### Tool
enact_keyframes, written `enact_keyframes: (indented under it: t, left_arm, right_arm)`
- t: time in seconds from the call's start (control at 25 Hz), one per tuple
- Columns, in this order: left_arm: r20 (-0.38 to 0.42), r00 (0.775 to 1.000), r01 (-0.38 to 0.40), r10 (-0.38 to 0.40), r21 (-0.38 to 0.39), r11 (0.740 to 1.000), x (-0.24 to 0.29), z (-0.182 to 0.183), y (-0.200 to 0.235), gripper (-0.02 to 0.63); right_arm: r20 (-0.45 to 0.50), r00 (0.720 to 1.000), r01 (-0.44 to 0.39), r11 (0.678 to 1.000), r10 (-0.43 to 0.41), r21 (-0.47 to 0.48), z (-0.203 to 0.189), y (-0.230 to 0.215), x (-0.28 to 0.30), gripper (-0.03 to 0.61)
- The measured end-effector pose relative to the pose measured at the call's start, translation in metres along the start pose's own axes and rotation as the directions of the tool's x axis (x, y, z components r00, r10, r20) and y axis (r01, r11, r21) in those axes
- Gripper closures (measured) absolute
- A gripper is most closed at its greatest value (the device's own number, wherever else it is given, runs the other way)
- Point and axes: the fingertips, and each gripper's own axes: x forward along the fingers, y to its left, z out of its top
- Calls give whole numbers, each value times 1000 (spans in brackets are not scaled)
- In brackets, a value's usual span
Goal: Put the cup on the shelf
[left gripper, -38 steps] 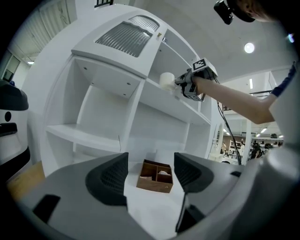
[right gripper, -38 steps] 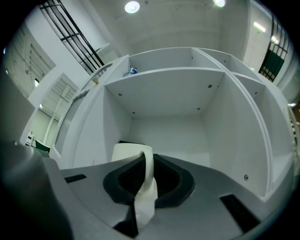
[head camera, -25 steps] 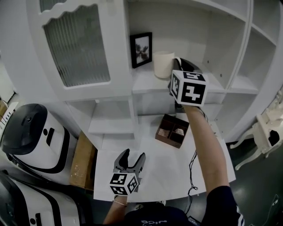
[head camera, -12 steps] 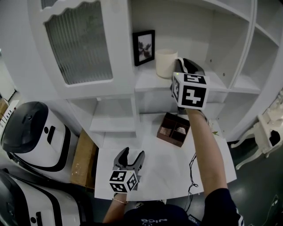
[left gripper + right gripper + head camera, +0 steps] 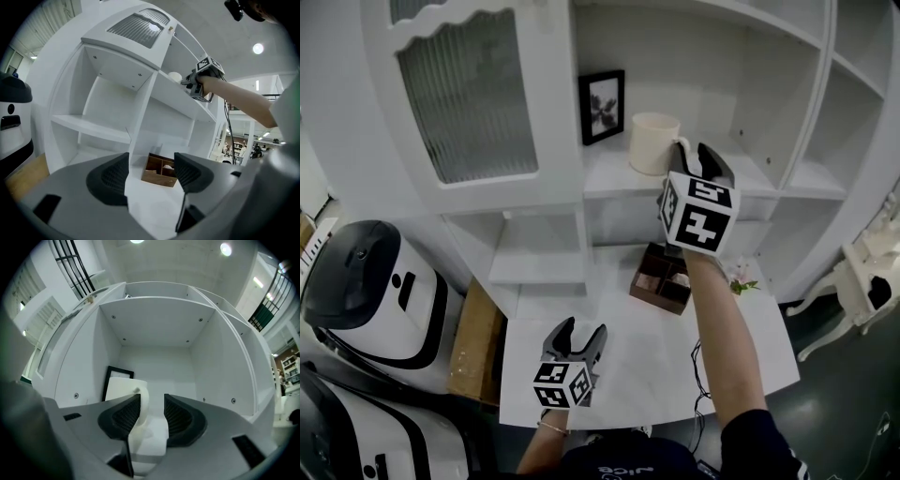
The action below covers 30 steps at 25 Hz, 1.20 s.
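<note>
Cup stands upright on the shelf, handle toward the right gripper, whose fingers have just been opening around it. Left gripper's fingers are spread.

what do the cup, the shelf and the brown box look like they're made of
Cup: probably glazed ceramic; cream, thick-walled, smooth surface. Shelf: likely painted wood or board; matte white, with visible screw heads. Brown box: seems to be wood; dark, matte, with thin divider walls.
</note>
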Motion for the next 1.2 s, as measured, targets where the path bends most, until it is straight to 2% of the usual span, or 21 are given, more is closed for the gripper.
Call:
enact_keyframes:
  t: [0.16, 0.32, 0.56, 0.88, 1.08, 1.2]
  left_arm:
    - [-13, 1000, -1, 1, -9, 1000, -1, -5, 1, 314]
    - [-18, 1000, 0, 0, -8, 1000, -1, -9, 2, 314]
    - [4, 1000, 1, -2, 16, 1000, -5, -9, -4, 314]
    - [49, 999, -18, 14, 70, 997, -14, -7, -8, 314]
    - [79, 997, -25, 13, 143, 989, -23, -5, -13, 314]
    - [142, 990, -22, -2, 166, 986, -32, 1, -16, 318]
  right_arm:
    - [33, 999, -24, 999, 24, 21, -1, 2, -6, 373]
    - [66, 992, -106, 994, 105, 23, -5, 12, -17, 341]
    - [120, 975, -181, 982, 186, -51, -13, 24, -50, 339]
    - [143, 946, -262, 946, 291, -192, -45, 37, -115, 341]
    - [160, 918, -330, 923, 363, -200, -73, 38, -157, 339]
    - [131, 920, -344, 921, 370, -183, -98, 34, -176, 339]
